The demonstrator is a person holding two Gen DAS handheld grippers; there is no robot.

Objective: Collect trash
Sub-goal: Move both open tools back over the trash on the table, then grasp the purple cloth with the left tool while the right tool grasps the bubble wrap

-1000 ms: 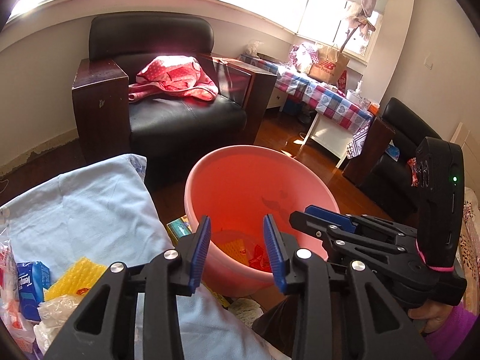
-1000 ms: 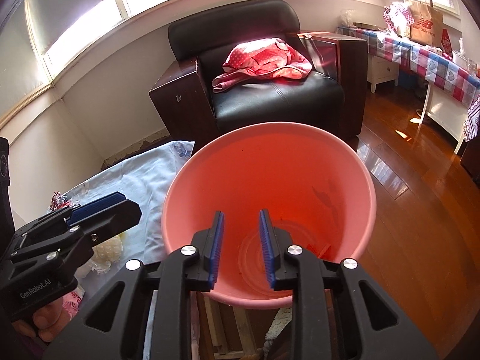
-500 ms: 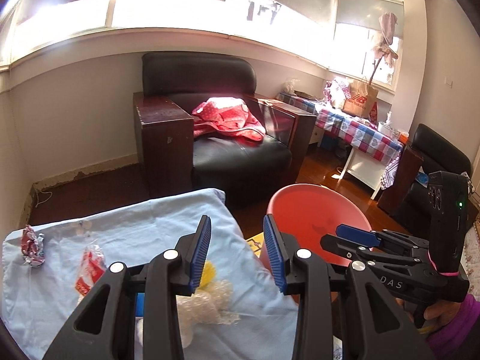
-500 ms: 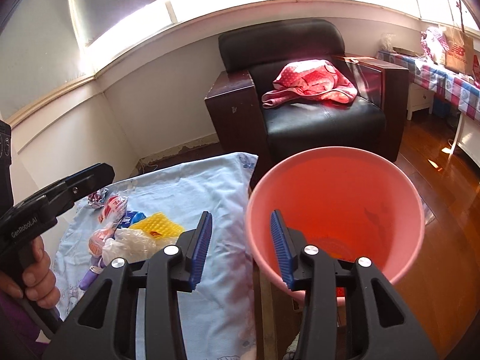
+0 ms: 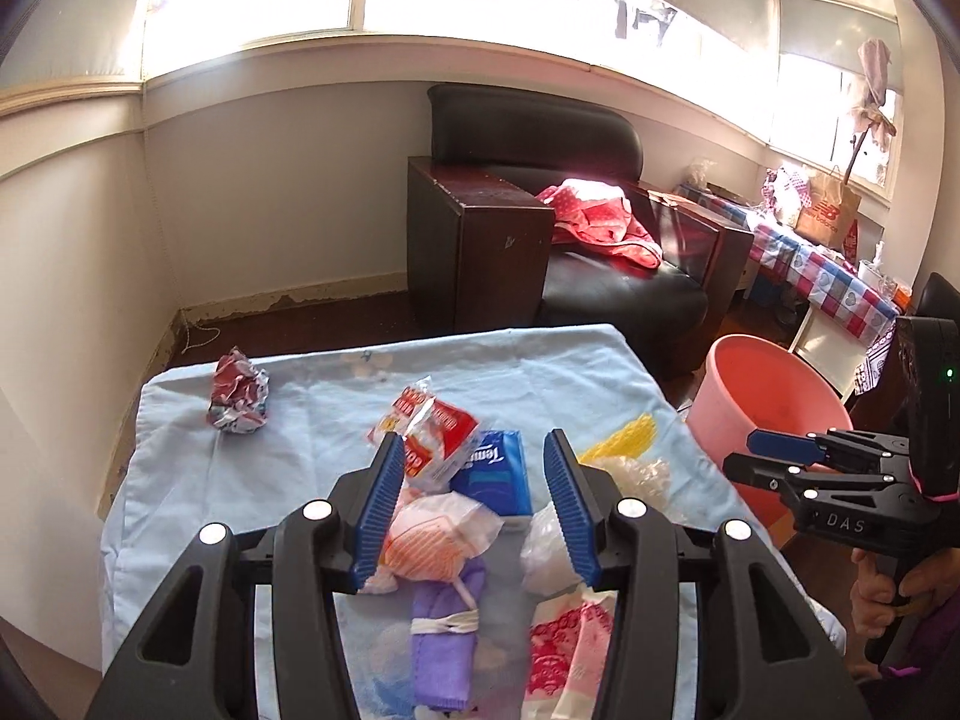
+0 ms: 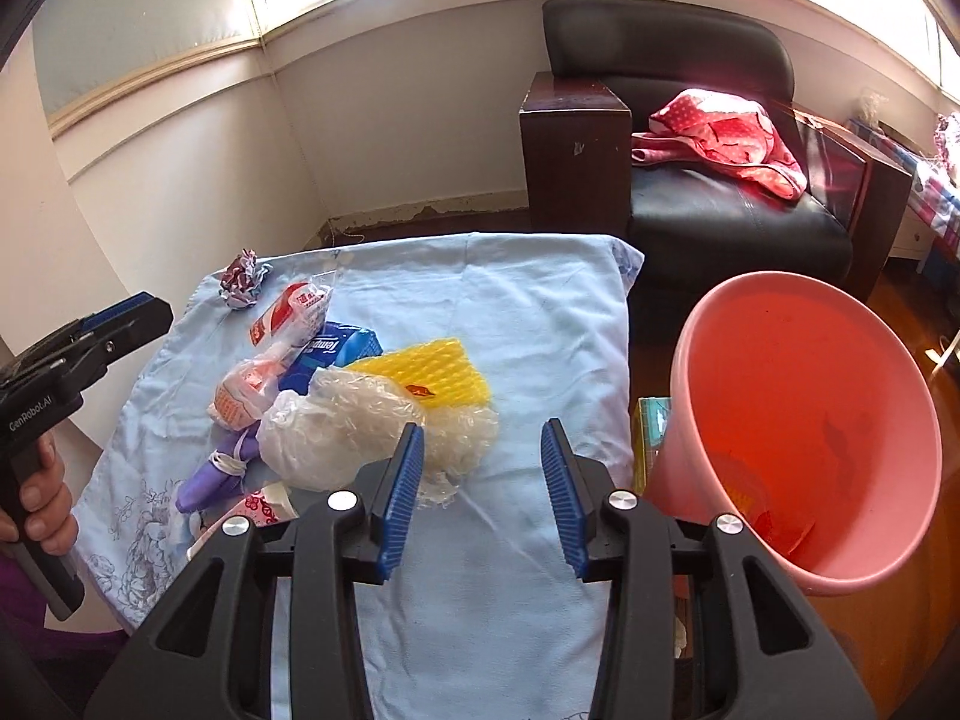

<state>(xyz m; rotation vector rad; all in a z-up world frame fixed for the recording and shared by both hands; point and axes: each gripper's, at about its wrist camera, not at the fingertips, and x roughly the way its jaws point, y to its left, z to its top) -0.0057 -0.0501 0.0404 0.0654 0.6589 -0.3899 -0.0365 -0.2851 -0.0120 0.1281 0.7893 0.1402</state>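
Pale blue cloth (image 6: 528,312) bore heaped wrappers; left gripper (image 5: 474,501), jaws just widened, and right gripper (image 6: 483,483) hung empty — overlapping film (tangled) risked dragging neighbours off.

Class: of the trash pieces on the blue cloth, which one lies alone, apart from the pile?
The crumpled red-and-silver wrapper at the cloth's far left corner; every other piece touches or overlaps a neighbour.

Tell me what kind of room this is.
Probably a home living room: a black leather armchair under wide windows, a wood floor, and a cloth-covered table beside a pink bucket.
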